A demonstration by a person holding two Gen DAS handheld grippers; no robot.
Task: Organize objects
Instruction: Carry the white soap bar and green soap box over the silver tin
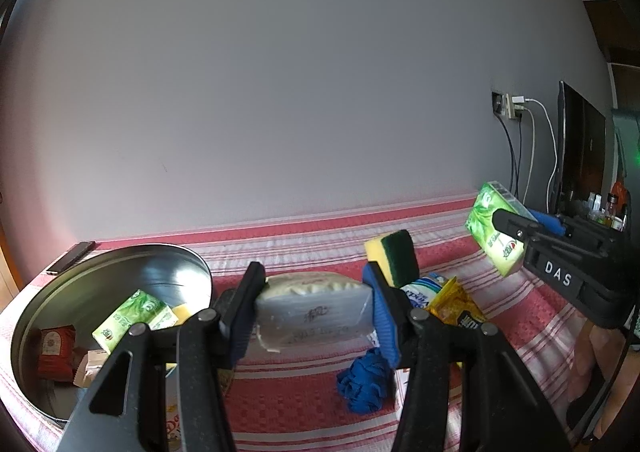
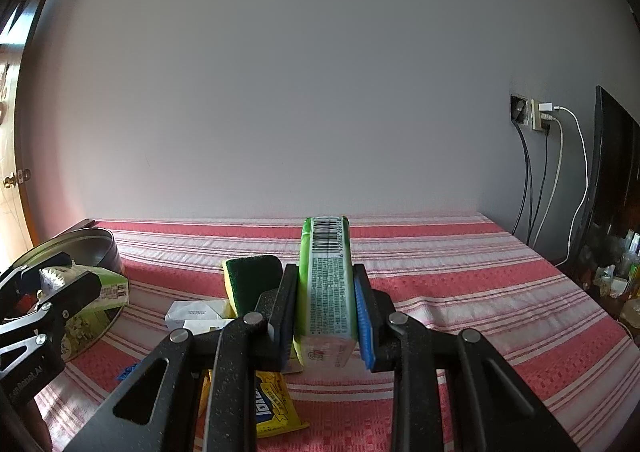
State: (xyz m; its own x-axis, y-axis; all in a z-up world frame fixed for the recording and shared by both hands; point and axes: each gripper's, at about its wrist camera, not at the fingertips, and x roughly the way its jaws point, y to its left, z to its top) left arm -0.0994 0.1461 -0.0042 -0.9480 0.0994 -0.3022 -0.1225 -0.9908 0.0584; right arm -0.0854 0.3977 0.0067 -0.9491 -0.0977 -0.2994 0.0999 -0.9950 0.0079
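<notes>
A white tissue pack (image 1: 316, 308) is pinched by the left gripper (image 1: 314, 304) beside the round tin's rim (image 1: 120, 252); a green tissue pack (image 2: 328, 284) is clamped by the right gripper (image 2: 326, 312) above open striped cloth (image 2: 460, 284).

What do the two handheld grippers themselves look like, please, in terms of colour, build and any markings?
Both are matte black with a speckled finish, built from flat linked bars with triangular cut-outs and round silver pins. The left gripper has blue ribbed pads inside its jaws, as does the right gripper. Seen from the left camera, the right one bears white letters "DAS". No cables or sleeves show.
</notes>
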